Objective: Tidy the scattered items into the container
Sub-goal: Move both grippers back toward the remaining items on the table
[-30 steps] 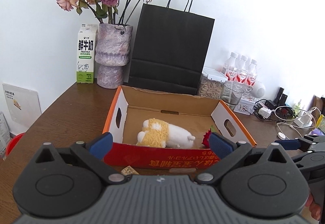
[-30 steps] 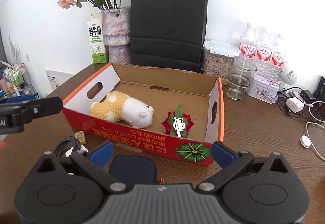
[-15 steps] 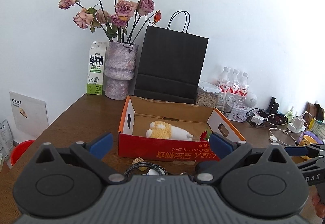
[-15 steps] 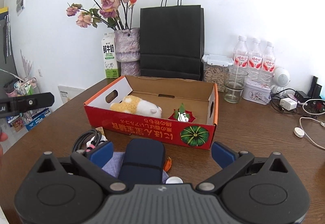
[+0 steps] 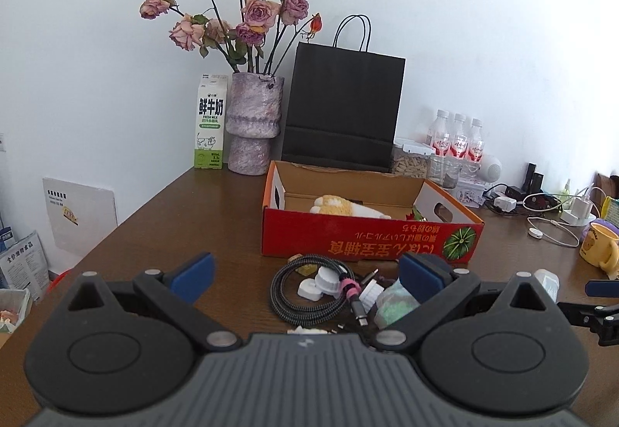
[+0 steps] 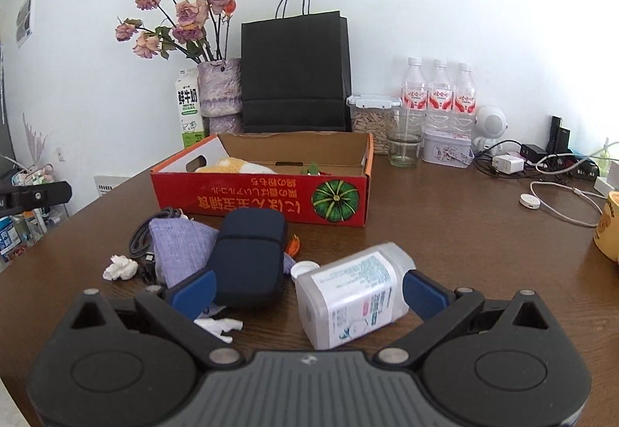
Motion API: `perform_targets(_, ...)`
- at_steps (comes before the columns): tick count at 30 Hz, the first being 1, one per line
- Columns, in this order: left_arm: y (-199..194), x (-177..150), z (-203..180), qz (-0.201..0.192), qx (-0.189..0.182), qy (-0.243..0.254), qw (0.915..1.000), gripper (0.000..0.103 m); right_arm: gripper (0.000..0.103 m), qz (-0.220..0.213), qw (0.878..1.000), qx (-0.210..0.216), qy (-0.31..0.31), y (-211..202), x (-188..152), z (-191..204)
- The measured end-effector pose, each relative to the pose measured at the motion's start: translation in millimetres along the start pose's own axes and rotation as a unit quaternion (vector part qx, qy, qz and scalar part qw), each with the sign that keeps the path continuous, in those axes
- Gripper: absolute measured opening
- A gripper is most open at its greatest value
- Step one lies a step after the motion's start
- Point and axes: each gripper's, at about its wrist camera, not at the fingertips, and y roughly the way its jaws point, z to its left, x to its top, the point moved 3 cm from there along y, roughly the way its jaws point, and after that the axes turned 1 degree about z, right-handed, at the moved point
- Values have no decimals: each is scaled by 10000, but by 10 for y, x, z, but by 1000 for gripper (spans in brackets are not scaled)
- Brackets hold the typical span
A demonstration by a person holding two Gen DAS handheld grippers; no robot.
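The red cardboard box stands open mid-table, holding a yellow-and-white plush toy and a red-green ornament. Scattered in front of it lie a coiled braided cable, white caps, a navy case, a lilac pouch, a clear labelled bottle on its side and crumpled tissue. My left gripper hovers open over the cable. My right gripper is open, with the case and the bottle lying between its fingers, untouched.
Behind the box stand a vase of dried roses, a milk carton, a black paper bag, water bottles, a glass and a tin. Chargers and cables and a yellow mug crowd the right.
Both grippers have drawn back from the box toward the near table edge. The scattered items in front of the box have come into view. Both stay open and empty.
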Motion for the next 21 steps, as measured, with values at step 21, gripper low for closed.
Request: perform_targets(21, 78, -187, 17, 333, 127, -77, 9993, 103, 103, 225, 9987, -414, -203, 269, -227, -182)
